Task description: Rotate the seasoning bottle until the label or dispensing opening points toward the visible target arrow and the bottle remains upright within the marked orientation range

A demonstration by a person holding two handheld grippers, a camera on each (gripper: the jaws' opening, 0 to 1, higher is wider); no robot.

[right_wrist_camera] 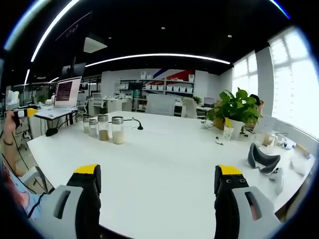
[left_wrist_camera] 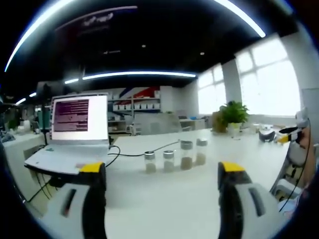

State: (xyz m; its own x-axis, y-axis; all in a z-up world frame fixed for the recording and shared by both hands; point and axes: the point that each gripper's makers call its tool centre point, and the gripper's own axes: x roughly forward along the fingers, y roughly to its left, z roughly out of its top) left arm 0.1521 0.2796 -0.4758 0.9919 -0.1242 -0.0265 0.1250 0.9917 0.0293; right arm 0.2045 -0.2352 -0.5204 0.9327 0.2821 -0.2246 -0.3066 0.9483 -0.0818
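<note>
1. White desk [left_wrist_camera: 164,199] runs ahead of me, and four seasoning bottles [left_wrist_camera: 175,158] stand on it in a short row, upright, near the laptop [left_wrist_camera: 75,134] at the desk's far left edge in the left gripper view.
2. From the right gripper view the same bottles [right_wrist_camera: 103,127] sit toward the far left corner of the desk, well apart from my right gripper [right_wrist_camera: 158,191].
3. Left gripper [left_wrist_camera: 162,186] hangs over the near edge with its jaws spread wide and nothing between them; the right gripper is likewise wide apart and empty.
4. Potted plant [right_wrist_camera: 237,112] stands by the far right edge, and a dark headset-like thing [right_wrist_camera: 262,158] lies toward the right edge.
5. I cannot see any target arrow or orientation marking on the desk, and the bottles are too small to read a label or opening.
6. I judge this to be the approach step: no bottle is touched yet.
7. Next I need to pick the bottle meant, bring the left gripper level with its body, close gently around it and turn it about its own upright axis without tipping its neighbours.
</note>
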